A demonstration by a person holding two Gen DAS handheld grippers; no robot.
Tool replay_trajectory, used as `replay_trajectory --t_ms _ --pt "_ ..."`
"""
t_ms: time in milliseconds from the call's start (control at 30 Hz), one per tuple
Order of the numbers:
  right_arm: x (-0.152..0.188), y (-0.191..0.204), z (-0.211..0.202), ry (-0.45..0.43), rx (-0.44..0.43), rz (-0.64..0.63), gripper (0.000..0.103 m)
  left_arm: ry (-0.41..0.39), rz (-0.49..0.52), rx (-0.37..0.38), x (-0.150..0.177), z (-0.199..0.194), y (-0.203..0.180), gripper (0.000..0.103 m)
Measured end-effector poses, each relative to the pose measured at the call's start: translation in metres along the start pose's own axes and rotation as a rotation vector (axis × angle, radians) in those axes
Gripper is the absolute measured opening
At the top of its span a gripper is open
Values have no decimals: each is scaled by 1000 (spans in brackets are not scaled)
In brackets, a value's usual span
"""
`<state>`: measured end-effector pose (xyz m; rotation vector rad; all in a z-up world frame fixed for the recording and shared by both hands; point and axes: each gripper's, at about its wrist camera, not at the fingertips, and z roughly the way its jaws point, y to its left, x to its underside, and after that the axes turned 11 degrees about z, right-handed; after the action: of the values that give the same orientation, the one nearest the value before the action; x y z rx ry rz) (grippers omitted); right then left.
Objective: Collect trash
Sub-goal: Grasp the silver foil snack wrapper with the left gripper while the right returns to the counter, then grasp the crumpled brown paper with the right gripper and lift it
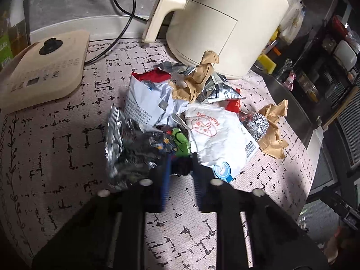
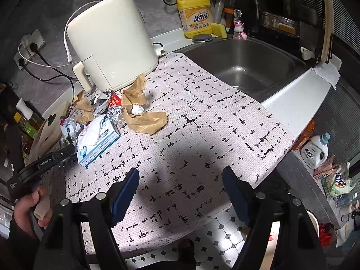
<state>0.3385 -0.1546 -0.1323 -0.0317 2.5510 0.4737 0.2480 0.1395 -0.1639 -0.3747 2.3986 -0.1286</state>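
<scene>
Left wrist view: trash pile [image 1: 180,112] on the patterned worktop [image 1: 67,157], near the cream air fryer [image 1: 225,22].
Left gripper [image 1: 180,166]: fingers nearly closed, pinching the near edge of a foil snack wrapper [image 1: 135,148].
White packet [image 1: 220,139]: right of that wrapper, touching it.
Right wrist view: right gripper [image 2: 180,193] with fingers wide apart, nothing between them, over bare worktop.
Brown paper [image 2: 144,121]: far left, beside the pile.
Sink [image 2: 247,67]: far right.
</scene>
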Motion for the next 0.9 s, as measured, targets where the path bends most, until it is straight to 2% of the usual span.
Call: replay_trajectory --t_ms 100,333,667,900 --pt "-3 7 4 6 -13 -19 75 -25 -2 -14 3 -11 2 4" --pt "-14 30 15 19 -63 -96 70 -76 -51 -35 13 -44 13 3" --pt "-45 79 49 31 -147 -209 46 -108 -126 -111 38 -84 43 3" --pt "-61 109 90 55 -144 -259 29 -109 -170 -166 56 -105 67 3"
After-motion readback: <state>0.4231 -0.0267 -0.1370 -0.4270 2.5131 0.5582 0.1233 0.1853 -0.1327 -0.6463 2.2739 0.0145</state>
